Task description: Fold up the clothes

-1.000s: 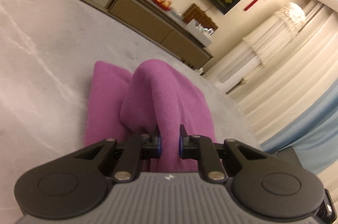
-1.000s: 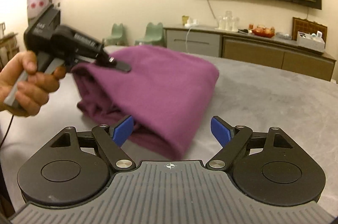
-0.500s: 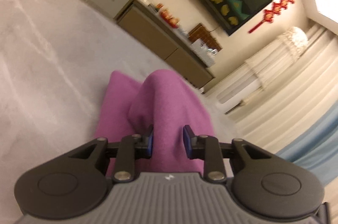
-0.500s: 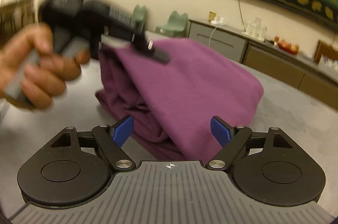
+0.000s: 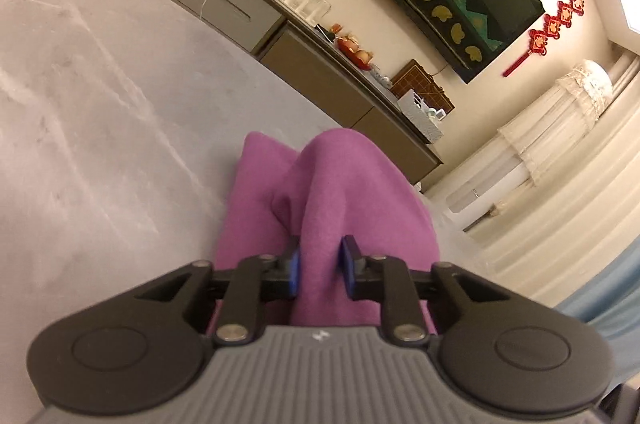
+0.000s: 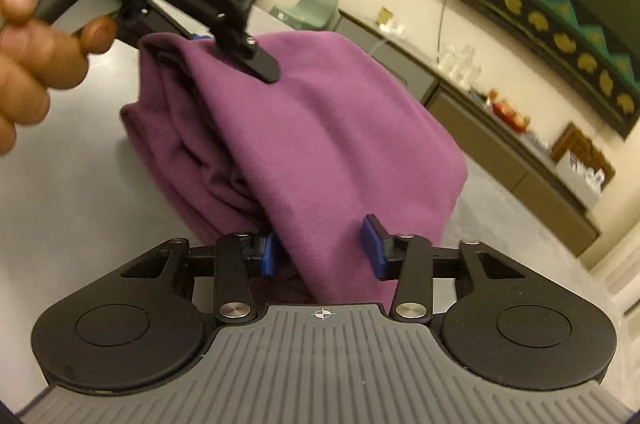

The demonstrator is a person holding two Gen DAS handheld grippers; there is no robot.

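Two grippers on purple garment point(image 6: 320, 127): left gripper point(image 5: 320, 266) pinching fold, closing; right gripper point(image 6: 320, 250) closing; grey table point(image 5: 100, 111).

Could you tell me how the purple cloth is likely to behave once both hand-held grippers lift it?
The purple cloth probably sags: it drapes in soft folds. Its matte, fleecy look suggests little slipping. It is likely light, as one pinch by the left hand-held gripper holds it tented.

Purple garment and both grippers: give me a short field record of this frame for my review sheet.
garment: purple cloth, bunched and partly folded, lifted at one end
surface: grey table
left gripper: jaws closing, a raised fold of cloth between the pads
right gripper: jaws closing around the cloth's near edge; right pad not yet touching
hand: holds the left gripper's handle
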